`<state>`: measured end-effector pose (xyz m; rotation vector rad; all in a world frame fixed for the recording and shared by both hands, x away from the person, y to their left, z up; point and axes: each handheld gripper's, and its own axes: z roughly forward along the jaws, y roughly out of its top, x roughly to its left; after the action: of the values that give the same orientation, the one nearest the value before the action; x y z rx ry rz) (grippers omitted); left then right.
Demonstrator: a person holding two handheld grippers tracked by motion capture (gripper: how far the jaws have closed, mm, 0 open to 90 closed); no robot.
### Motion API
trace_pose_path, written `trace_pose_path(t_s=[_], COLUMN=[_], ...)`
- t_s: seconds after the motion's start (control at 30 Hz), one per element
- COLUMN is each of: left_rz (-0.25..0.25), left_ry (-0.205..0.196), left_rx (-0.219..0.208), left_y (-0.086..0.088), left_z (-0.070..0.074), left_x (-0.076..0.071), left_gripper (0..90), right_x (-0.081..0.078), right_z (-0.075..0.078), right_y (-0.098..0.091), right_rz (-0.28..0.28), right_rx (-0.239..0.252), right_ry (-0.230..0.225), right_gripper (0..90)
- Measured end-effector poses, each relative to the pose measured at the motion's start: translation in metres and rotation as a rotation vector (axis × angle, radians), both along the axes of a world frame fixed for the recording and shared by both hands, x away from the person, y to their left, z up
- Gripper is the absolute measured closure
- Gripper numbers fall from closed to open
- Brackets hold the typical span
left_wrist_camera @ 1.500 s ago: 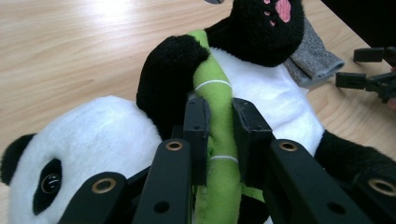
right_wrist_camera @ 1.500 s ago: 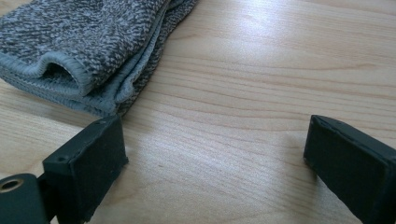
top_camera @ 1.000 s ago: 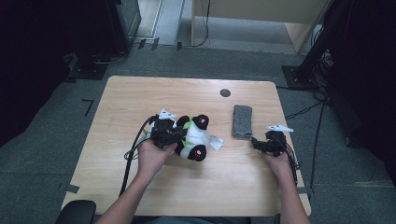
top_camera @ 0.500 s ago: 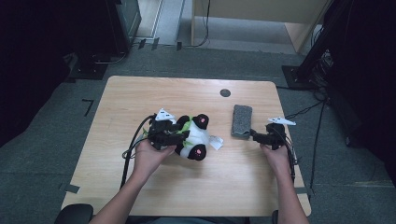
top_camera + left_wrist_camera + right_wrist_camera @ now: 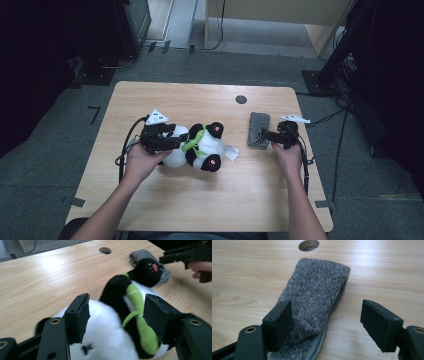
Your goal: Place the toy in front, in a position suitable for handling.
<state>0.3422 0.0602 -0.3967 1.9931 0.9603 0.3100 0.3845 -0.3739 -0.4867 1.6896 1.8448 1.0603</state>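
Left hand-held gripper [image 5: 115,315]: its jaws have just been opening and now stand wide on either side of the panda plush [image 5: 200,147], the pads clear of the fur in the left gripper view; nothing is gripped.
Right hand-held gripper [image 5: 327,322]: its jaws have just been closing a little but are still wide apart, one pad over the near end of the grey sock [image 5: 317,297], the other over bare wood; the sock is not pinched.
Panda plush: lies on its side at the middle of the counter [image 5: 165,100], white body toward the left gripper, a green strap [image 5: 140,322] across it, one paw close to the sock.
Grey sock: lies flat toward the right edge of the counter, below the round cable hole [image 5: 241,99].
Risk, plush: the soft round body may squeeze out sideways if the jaws close on fur alone, since there is no firm part between the pads.
Risk, strap: a pad could catch the green strap and drag the toy instead of lifting it.
Risk, sock: the off-centre straddle may pinch only one edge, so the sock would unfold or slip free.
Risk, crowding: the paw sits near the sock, so a pull on either could shift the other.
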Motion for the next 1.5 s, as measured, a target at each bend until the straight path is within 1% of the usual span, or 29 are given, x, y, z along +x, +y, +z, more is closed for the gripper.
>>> trace_pose_path(t_s=[0.03, 0.07, 0.1, 0.17, 0.2, 0.23, 0.27, 0.3, 0.37, 0.4, 0.57, 0.6, 0.63, 0.67, 0.73, 0.77, 0.9, 0.97, 1.0, 1.1, 1.17, 1.23, 1.27, 1.3, 1.33, 1.37, 1.43, 1.47, 1.5], left_rz=[0.005, 0.005, 0.006, 0.012, 0.017, 0.025, 0.025, 0.036, 0.044, 0.049, 0.048, 0.044, 0.044, 0.043, 0.042, 0.041, 0.033, 0.032, 0.028, 0.026, 0.022, 0.022, 0.02, 0.02, 0.019, 0.022, 0.024, 0.023, 0.023], left_ry=[-0.003, -0.003, -0.009, -0.007, -0.005, -0.007, -0.007, 0.003, 0.012, 0.024, 0.041, 0.044, 0.044, 0.056, 0.064, 0.076, 0.075, 0.084, 0.101, 0.115, 0.093, 0.083, 0.055, 0.055, 0.043, 0.034, 0.037, 0.043, 0.043], left_rx=[0.017, 0.017, 0.01, 0.009, 0.006, -0.01, -0.01, -0.013, -0.013, -0.009, -0.013, -0.034, -0.034, -0.062, -0.073, -0.097, -0.111, -0.124, -0.136, -0.15, -0.142, -0.143, -0.14, -0.14, -0.137, -0.136, -0.139, -0.142, -0.142], left_y=[0.008, 0.008, 0.017, 0.021, 0.026, 0.035, 0.035, 0.043, 0.046, 0.052, 0.058, 0.061, 0.061, 0.062, 0.062, 0.063, 0.064, 0.064, 0.065, 0.066, 0.067, 0.067, 0.067, 0.067, 0.066, 0.066, 0.066, 0.066, 0.066], left_z=[-0.002, -0.002, -0.004, -0.005, -0.007, -0.011, -0.011, -0.017, -0.02, -0.025, -0.038, -0.041, -0.041, -0.043, -0.045, -0.048, -0.051, -0.053, -0.055, -0.057, -0.058, -0.058, -0.06, -0.06, -0.06, -0.061, -0.061, -0.061, -0.061], left_x=[0.003, 0.003, 0.005, 0.006, 0.008, 0.01, 0.01, 0.013, 0.013, 0.013, 0.011, 0.011, 0.011, 0.012, 0.012, 0.011, 0.008, 0.004, 0.001, -0.004, -0.007, -0.008, -0.01, -0.01, -0.011, -0.011, -0.011, -0.011, -0.011], left_gripper=[37.3, 37.0, 36.8, 36.8, 36.4, 36.4, 36.5, 36.4, 36.4, 36.4, 36.4, 35.9, 36.0, 36.1, 36.3, 36.9, 38.4, 39.0, 39.0, 38.9, 38.8, 38.6, 38.6, 38.5, 38.5, 38.1, 38.1, 38.1, 38.1], right_x=[0.002, 0.002, 0.005, 0.007, 0.01, 0.012, 0.014, 0.016, 0.018, 0.019, 0.021, 0.022, 0.022, 0.023, 0.024, 0.024, 0.025, 0.025, 0.025, 0.023, 0.023, 0.022, 0.022, 0.022, 0.022, 0.022, 0.022, 0.021, 0.019], right_z=[0.001, 0.001, 0.002, 0.002, 0.001, 0.0, -0.001, -0.002, -0.005, -0.007, -0.014, -0.019, -0.019, -0.021, -0.022, -0.023, -0.026, -0.029, -0.03, -0.031, -0.031, -0.03, -0.03, -0.029, -0.029, -0.026, -0.024, -0.018, -0.015], right_y=[0.0, 0.0, 0.0, 0.0, 0.0, 0.001, 0.002, 0.003, 0.007, 0.009, 0.01, 0.01, 0.01, 0.012, 0.015, 0.016, 0.018, 0.019, 0.018, 0.019, 0.019, 0.02, 0.02, 0.021, 0.021, 0.024, 0.024, 0.026, 0.026], right_rz=[-0.003, -0.003, -0.006, -0.005, -0.004, -0.004, -0.003, 0.001, 0.01, 0.013, 0.023, 0.027, 0.027, 0.032, 0.038, 0.04, 0.056, 0.065, 0.073, 0.101, 0.106, 0.113, 0.12, 0.127, 0.127, 0.133, 0.135, 0.141, 0.15], right_rx=[0.008, 0.008, 0.01, 0.013, 0.036, 0.037, 0.032, 0.023, 0.004, -0.004, -0.025, -0.021, -0.021, -0.02, -0.017, -0.017, 0.005, 0.021, 0.024, 0.016, 0.025, 0.03, 0.027, 0.019, 0.019, -0.012, -0.017, -0.026, -0.015], right_ry=[-0.006, -0.006, -0.012, -0.014, -0.014, -0.009, -0.005, -0.002, 0.003, 0.007, 0.031, 0.046, 0.046, 0.05, 0.046, 0.047, 0.057, 0.071, 0.06, 0.045, 0.051, 0.058, 0.061, 0.06, 0.06, 0.067, 0.072, 0.081, 0.086], right_gripper=[26.2, 26.2, 26.0, 25.6, 25.7, 25.8, 25.9, 26.1, 26.4, 26.4, 27.2, 28.0, 28.0, 28.5, 30.7, 31.3, 35.7, 39.6, 43.8, 52.7, 58.3, 64.9, 67.7, 70.2, 70.2, 73.8, 75.1, 76.3, 76.5])
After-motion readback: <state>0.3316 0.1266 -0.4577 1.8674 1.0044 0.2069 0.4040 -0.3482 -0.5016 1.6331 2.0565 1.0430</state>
